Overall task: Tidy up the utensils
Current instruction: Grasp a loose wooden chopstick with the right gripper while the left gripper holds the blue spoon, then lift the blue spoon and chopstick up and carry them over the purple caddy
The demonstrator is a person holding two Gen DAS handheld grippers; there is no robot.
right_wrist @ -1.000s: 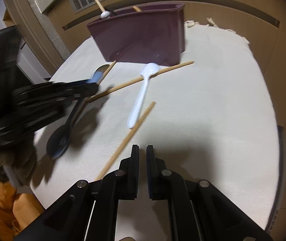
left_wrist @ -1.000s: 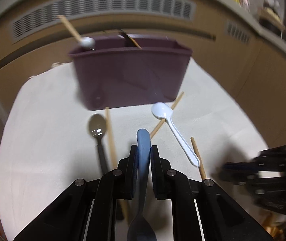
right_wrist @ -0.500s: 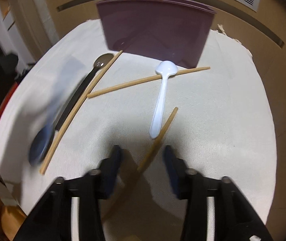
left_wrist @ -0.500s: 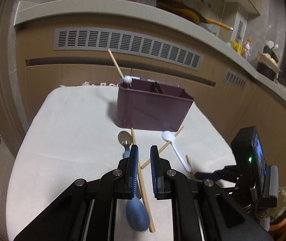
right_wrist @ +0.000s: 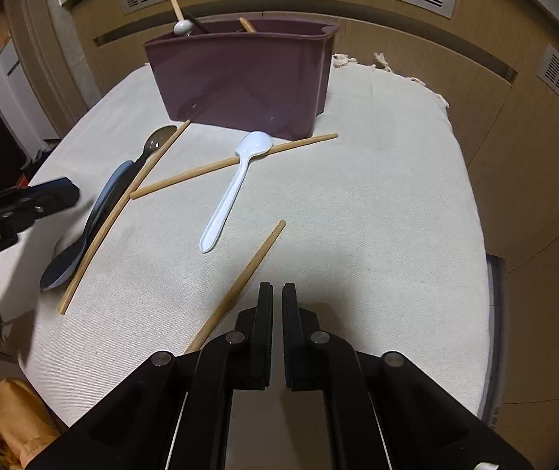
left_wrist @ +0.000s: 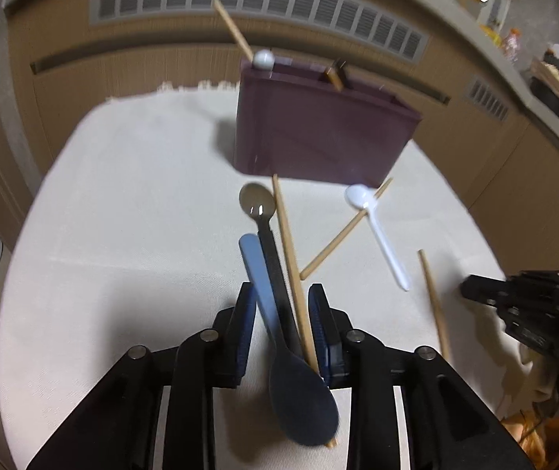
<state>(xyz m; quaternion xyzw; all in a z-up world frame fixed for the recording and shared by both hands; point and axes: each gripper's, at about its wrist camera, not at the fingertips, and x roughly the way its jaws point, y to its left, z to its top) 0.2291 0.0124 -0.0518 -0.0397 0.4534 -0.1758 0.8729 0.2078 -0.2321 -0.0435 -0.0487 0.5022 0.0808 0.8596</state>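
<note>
On cloth point(right_wrist: 377, 196) beside purple bin point(right_wrist: 240, 74), left tool point(left_wrist: 282, 313) wide over blue spoon point(left_wrist: 275, 313), right tool point(right_wrist: 274, 313) narrow, empty

A maroon bin point(right_wrist: 240, 78) stands upright holding a few utensils. Before it lie a blue spoon point(right_wrist: 87, 227), dark spoon point(right_wrist: 154, 145), white spoon point(right_wrist: 232, 184) and three chopsticks point(right_wrist: 236, 160).

The utensil caddy point(right_wrist: 240, 78) stands at the bench's point(right_wrist: 377, 196) 12 o'clock edge. Before it, at 10 o'clock, two spoons point(right_wrist: 87, 227) lie alongside a chopstick point(right_wrist: 122, 211). At centre, a plastic spoon point(right_wrist: 236, 184) crosses another chopstick point(right_wrist: 232, 164); a third chopstick point(right_wrist: 240, 286) lies toward 6 o'clock.
</note>
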